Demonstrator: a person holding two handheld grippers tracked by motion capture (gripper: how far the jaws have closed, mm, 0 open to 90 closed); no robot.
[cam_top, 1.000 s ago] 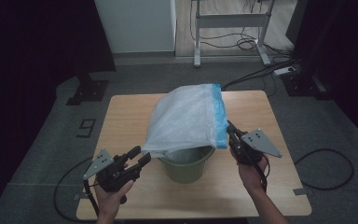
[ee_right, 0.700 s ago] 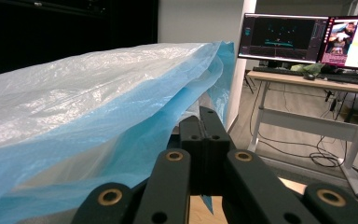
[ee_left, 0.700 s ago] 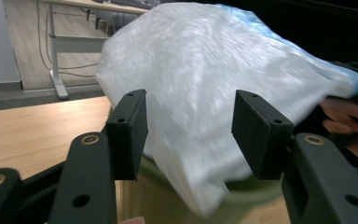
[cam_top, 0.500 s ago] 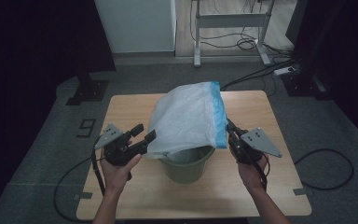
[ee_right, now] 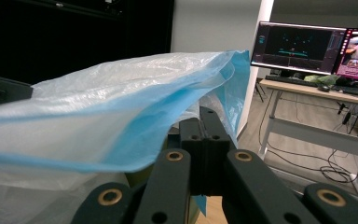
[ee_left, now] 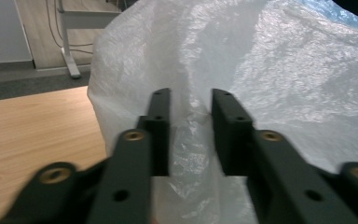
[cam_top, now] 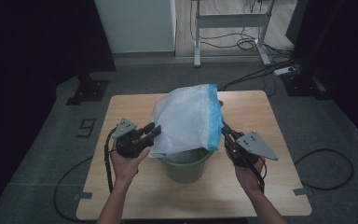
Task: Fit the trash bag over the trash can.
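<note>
We take the green bucket (cam_top: 186,164) as our landmark: it stands on the wooden table (cam_top: 121,196) toward the person's side, roughly midway across. Draped over its mouth and rising behind it is a translucent white plastic bag (cam_top: 184,122) with a blue band (cam_top: 212,116) along the edge on the bucket's right. To the bucket's left we see the left gripper (cam_top: 150,133), held in the person's left hand (cam_top: 126,161), with its tips at the bag's lower left corner; in the left gripper view its jaws stand apart, and a fold of the white film (ee_left: 191,135) lies in the gap between them without being pinched. To the bucket's right, the right gripper (cam_top: 224,128) is held in the right hand (cam_top: 248,170) at the blue edge of the bag. In the right gripper view its jaws are pressed together, and the blue band (ee_right: 135,135) runs down to them, so we read them as clamped on the bag's edge.
</note>
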